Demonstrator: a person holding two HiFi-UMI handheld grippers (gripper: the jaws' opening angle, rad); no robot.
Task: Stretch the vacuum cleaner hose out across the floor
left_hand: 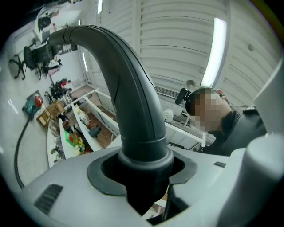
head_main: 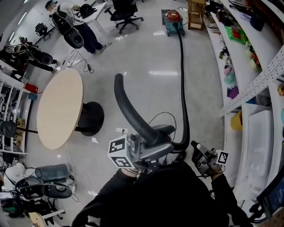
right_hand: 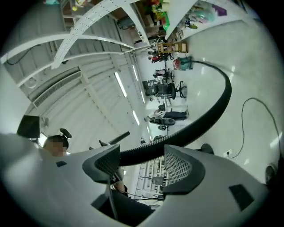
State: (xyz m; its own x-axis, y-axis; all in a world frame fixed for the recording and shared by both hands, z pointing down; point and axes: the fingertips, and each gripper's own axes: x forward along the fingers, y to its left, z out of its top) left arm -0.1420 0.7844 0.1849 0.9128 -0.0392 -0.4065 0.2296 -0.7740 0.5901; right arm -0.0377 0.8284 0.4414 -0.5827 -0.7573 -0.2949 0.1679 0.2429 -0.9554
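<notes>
A red and teal vacuum cleaner (head_main: 173, 20) stands far off on the floor. Its black ribbed hose (head_main: 182, 80) runs straight toward me, then bends left into a curved black wand (head_main: 126, 106). My left gripper (head_main: 153, 144) is shut on the wand's thick cuff (left_hand: 144, 150), and the wand arches up and away from the jaws. My right gripper (head_main: 196, 148) is beside the hose bend, at the right. In the right gripper view the hose (right_hand: 213, 111) crosses just past the spread mesh pads (right_hand: 177, 166) without touching them, so the right gripper (right_hand: 142, 162) is open.
A round wooden table (head_main: 60, 106) on a black base stands to the left. White shelves (head_main: 257, 88) with goods line the right side. A thin cable (head_main: 164, 116) loops on the floor near the hose. An office chair (head_main: 126, 13) and a person (head_main: 75, 22) are far back.
</notes>
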